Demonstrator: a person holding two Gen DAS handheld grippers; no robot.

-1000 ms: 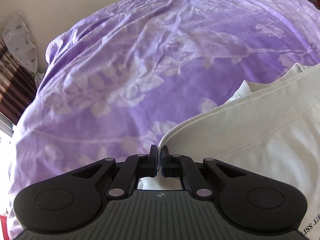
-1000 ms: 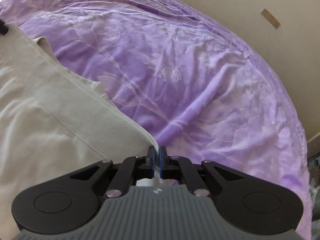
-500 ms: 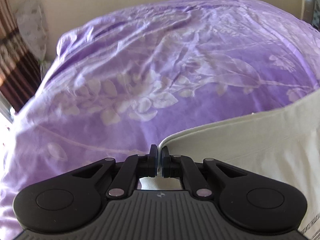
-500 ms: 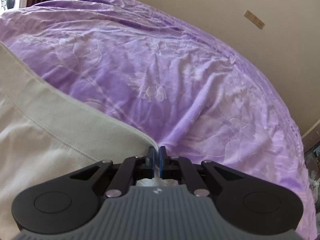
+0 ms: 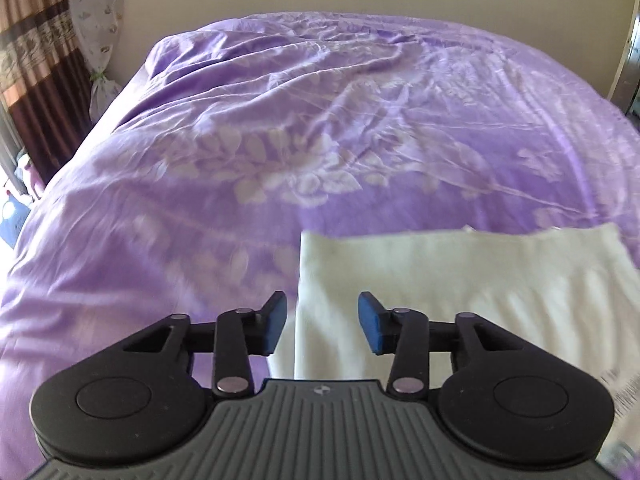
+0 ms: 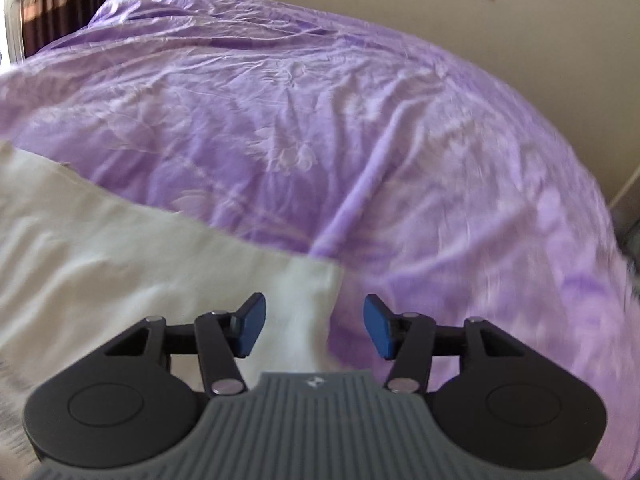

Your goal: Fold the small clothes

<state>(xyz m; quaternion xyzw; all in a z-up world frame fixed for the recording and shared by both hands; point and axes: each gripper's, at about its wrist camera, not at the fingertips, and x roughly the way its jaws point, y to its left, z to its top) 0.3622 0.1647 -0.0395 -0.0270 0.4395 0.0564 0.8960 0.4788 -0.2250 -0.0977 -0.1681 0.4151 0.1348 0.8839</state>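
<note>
both grippers released; white garment (image 5: 460, 276) lies flat, long axis crosswise.

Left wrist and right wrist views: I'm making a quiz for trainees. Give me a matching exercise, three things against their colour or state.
Things:
1. left gripper
2. garment
3. bedspread

States:
A. purple with a pale floral print
B. cream, lying on the bed
C. open, holding nothing

Pairs: 1-C, 2-B, 3-A. The right gripper is open too.
</note>
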